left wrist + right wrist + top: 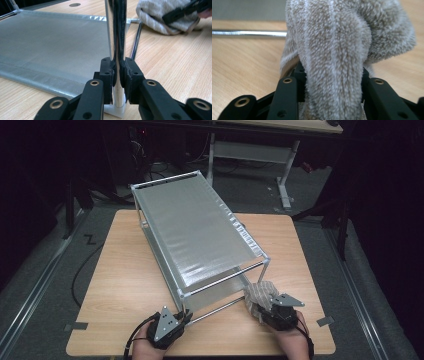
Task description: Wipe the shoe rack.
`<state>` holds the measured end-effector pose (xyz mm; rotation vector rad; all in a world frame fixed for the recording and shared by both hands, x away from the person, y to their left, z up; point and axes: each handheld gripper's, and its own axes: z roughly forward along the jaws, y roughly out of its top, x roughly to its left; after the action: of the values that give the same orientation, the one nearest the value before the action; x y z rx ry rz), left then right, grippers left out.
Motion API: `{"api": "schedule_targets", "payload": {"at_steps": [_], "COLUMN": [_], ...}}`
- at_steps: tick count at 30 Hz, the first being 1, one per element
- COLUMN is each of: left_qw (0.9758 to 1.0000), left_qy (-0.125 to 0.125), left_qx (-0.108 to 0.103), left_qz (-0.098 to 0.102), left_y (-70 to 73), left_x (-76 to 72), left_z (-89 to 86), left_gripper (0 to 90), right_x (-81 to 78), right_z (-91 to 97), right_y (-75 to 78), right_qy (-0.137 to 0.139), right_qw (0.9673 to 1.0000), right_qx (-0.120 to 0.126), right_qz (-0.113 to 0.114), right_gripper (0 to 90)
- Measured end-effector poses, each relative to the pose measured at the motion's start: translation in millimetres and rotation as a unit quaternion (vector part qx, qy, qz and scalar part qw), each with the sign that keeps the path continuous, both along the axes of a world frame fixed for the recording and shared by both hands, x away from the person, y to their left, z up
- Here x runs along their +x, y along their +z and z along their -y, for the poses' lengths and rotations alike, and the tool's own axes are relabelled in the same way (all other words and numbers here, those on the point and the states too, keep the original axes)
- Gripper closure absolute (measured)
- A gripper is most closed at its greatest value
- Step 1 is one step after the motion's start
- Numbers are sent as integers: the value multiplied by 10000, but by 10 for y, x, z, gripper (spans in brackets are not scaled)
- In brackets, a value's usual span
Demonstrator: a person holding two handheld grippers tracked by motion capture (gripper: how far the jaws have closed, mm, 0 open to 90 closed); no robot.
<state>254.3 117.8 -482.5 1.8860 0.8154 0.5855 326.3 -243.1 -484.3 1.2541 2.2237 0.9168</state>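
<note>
A chrome rack (200,230) with grey mesh shelves stands lengthwise on the wooden table (125,285). My left gripper (183,315) is at its near left corner, shut on the upright chrome post (110,32) just above the post's white foot. In the left gripper view the jaws (119,72) clamp that post from both sides. My right gripper (264,306) is by the rack's near right corner, low over the table, shut on a fluffy beige-grey striped cloth (260,292). The cloth (337,50) bulges up between the black jaws (332,77) and hides their pads.
The rack's low front rod (249,33) runs across just beyond the cloth. Bare table lies left and right of the rack. Grey tape marks (76,326) sit at the table's near corners. A black cable (80,270) loops on the floor at the left, and a desk frame (282,175) stands behind.
</note>
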Motion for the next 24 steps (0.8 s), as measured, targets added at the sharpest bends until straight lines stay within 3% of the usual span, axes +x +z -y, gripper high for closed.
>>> {"api": "schedule_targets", "payload": {"at_steps": [7,15,23,24], "left_qw": [10000,10000,10000,10000], "left_qy": [-24,-41,-61,-76], "left_qx": [-62,-25,-28,-34], "left_qz": [-12,11,9,3], "left_y": [-7,-10,-13,-14], "left_x": [3,2,6,7], "left_z": [-8,-7,-6,-9], "left_gripper": [784,787,789,789], "right_x": [27,36,-39,-65], "right_z": [-48,-31,-26,-20], "right_y": [-87,-89,132,228], "right_qy": [104,82,-45,-76], "right_qw": [9997,9999,9988,9974], "right_qx": [-192,-129,35,83], "right_qz": [-93,-62,480,710], "right_gripper": [574,614,636,636]}}
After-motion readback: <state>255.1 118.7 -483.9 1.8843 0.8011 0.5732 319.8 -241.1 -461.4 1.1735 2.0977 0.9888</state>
